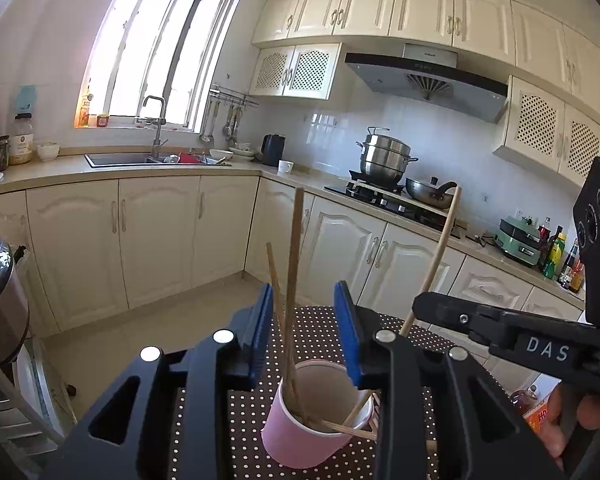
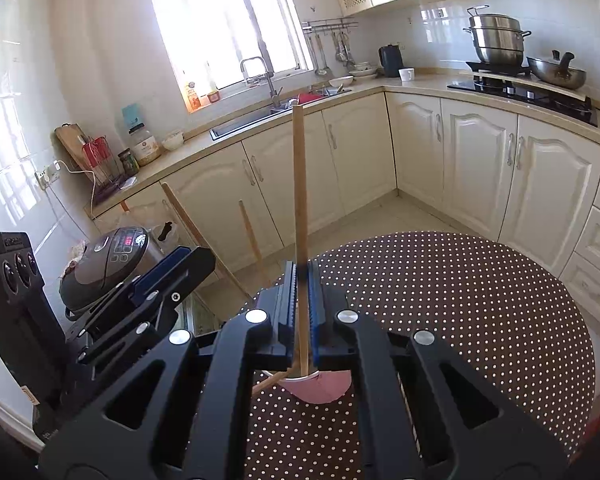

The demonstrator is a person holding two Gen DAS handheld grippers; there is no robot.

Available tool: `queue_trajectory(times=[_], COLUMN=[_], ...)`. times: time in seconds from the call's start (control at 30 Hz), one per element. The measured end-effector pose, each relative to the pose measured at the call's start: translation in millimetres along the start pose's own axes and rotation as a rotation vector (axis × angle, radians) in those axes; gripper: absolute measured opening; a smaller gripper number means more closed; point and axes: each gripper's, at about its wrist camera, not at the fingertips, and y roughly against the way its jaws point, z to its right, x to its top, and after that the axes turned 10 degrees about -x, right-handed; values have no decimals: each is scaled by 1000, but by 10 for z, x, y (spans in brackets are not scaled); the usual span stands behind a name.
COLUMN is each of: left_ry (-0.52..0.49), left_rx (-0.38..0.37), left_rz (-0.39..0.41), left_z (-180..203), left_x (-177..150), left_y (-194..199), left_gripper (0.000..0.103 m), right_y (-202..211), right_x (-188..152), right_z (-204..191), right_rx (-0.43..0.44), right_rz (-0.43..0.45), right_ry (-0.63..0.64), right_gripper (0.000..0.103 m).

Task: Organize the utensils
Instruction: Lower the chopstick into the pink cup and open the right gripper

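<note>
A pink paper cup stands on the brown polka-dot table, with several wooden chopsticks leaning in it. My left gripper is open above the cup, jaws either side of two upright chopsticks. My right gripper is shut on one wooden chopstick, held upright with its lower end at the cup's rim. In the left wrist view that gripper comes in from the right, holding the slanted chopstick.
A rice cooker stands left of the table. Kitchen cabinets, a sink and a stove with pots line the far walls. The tablecloth spreads to the right. A red packet lies at the table's right edge.
</note>
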Motion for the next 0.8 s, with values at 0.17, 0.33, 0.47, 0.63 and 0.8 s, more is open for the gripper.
queue_trajectory(times=[0.17,0.33,0.47,0.63,0.8], left_ry=[5,14,12,17,9], left_rx=[2,4,3,8,15], left_rz=[-5,-9,-17,-32,-44], left_z=[-7,-20,-30,-16,11], left_x=[-12,-17,-41,-66,-121], left_y=[85,174,268,361,485], left_gripper=[33,37,38,40,40], right_y=[5,66,152,244,378], right_x=[-33,-48,-66,-93,-142], right_z=[12,-1,14,24,47], right_rx=[-19,-15,-17,-31,-38], right_rz=[-16,-21,-17,-12,11], right_ry=[-17,-30,-38,-45,-51], right_gripper=[7,7,7,45,51])
